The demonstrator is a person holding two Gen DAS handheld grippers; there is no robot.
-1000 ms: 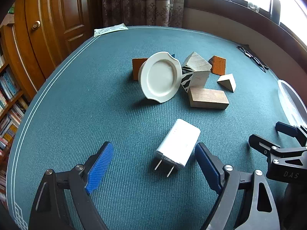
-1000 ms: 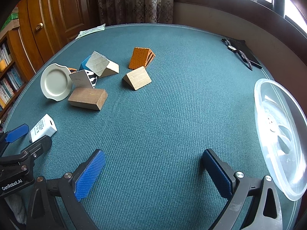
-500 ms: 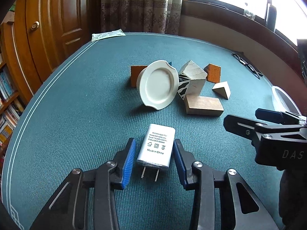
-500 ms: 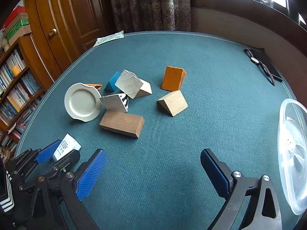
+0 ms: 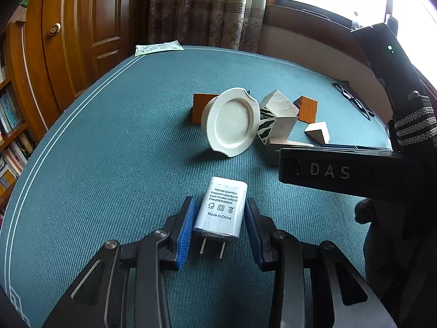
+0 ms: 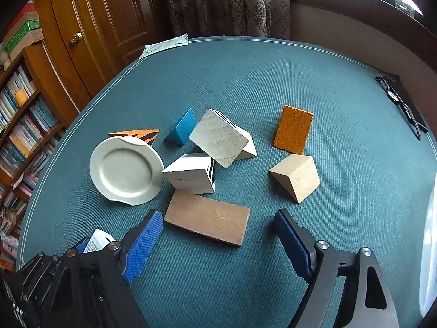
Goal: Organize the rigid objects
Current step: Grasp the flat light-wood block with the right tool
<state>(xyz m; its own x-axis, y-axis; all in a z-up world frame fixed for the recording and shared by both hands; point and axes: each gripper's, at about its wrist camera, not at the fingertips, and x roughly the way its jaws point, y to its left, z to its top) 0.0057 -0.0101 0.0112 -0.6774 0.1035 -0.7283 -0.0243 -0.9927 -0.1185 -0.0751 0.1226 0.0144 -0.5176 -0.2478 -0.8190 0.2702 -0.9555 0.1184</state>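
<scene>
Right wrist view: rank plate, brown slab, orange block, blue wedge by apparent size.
1. Brown slab and plate: look about equal; the slab lies nearer the camera, so I won't split them.
2. Orange block.
3. Blue wedge, partly hidden behind a pale block.

Ahead of the left hand-held gripper (image 5: 220,231), whose blue pads (image 5: 186,232) look ribbed, the power adapter (image 5: 221,209) is smooth glossy white plastic with metal prongs. The desk (image 6: 273,76) wears matt teal ribbed cloth. Beyond the right hand-held gripper (image 6: 218,242), the flat block (image 6: 207,218) is bare matt wood, the plate (image 6: 125,170) smooth off-white, the orange block (image 6: 293,128) rough-grained.
</scene>
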